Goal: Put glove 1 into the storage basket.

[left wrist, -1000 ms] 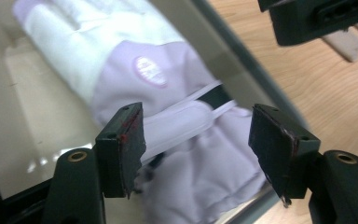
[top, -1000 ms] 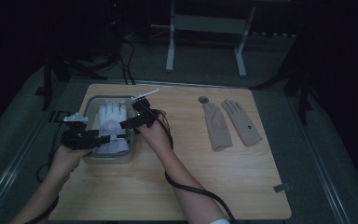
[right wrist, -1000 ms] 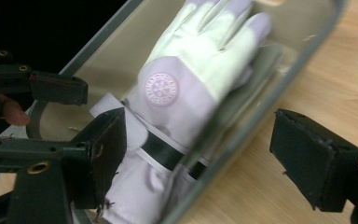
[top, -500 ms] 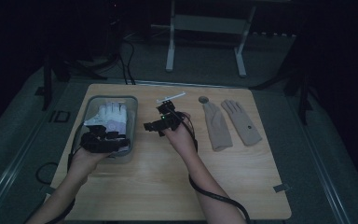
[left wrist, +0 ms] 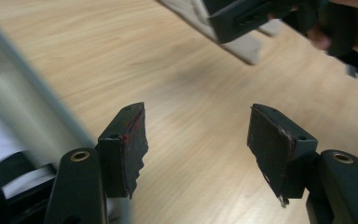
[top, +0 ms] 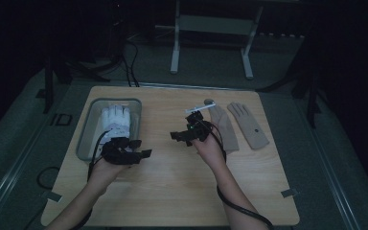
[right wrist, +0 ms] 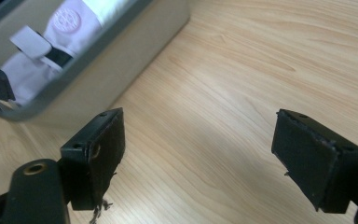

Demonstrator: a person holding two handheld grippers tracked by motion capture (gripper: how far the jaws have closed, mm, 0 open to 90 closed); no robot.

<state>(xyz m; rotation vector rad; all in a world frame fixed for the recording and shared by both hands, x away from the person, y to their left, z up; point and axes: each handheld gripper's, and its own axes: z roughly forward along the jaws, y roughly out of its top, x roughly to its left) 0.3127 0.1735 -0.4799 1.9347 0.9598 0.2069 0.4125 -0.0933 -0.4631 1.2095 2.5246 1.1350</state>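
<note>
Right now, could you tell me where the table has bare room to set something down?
The near half of the table, in front of both hands, is bare wood. So is the strip between the grey tray and the beige gloves, behind the left gripper and right gripper. The tray holds a white glove.

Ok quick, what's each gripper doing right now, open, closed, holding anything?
Left gripper: open, nothing between the jaws, bare table beyond.
Right gripper: open, holding nothing, beside the tray.
</note>
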